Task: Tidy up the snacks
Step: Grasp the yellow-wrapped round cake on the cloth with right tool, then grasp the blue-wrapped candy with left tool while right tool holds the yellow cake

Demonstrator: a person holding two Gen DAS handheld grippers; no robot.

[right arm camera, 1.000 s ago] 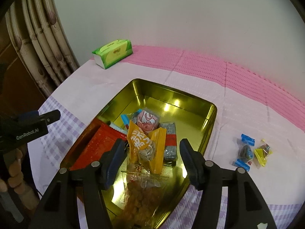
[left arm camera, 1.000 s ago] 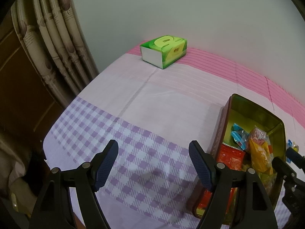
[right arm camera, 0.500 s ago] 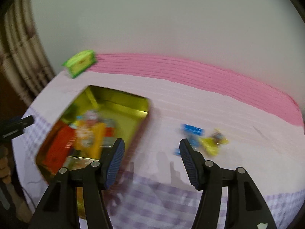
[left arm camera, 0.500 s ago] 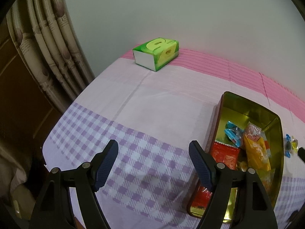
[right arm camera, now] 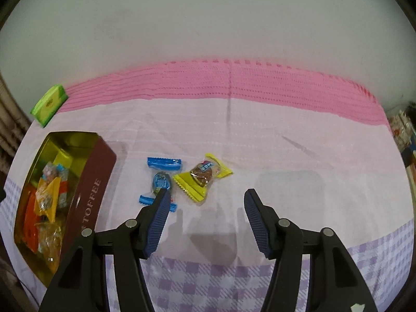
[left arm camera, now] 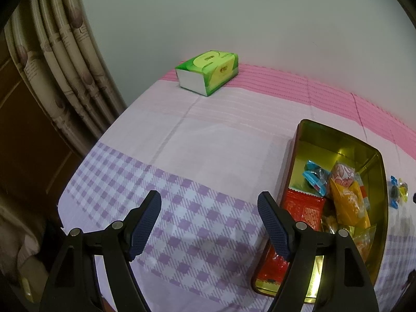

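Green tissue box (left arm camera: 208,72) on pink-and-lilac tablecloth (left arm camera: 197,140) — beige curtain (left arm camera: 65,59), perhaps patterned.

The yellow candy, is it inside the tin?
No, the yellow candy lies on the tablecloth beside the blue candy, outside the tin.

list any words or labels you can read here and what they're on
"TOFFEE": pale letters on the tin's maroon side wall, right wrist view; anything before it is hidden.
Tissue pack: print too small to read.
Blue candy, yellow candy, snacks in the tin: print blurred.
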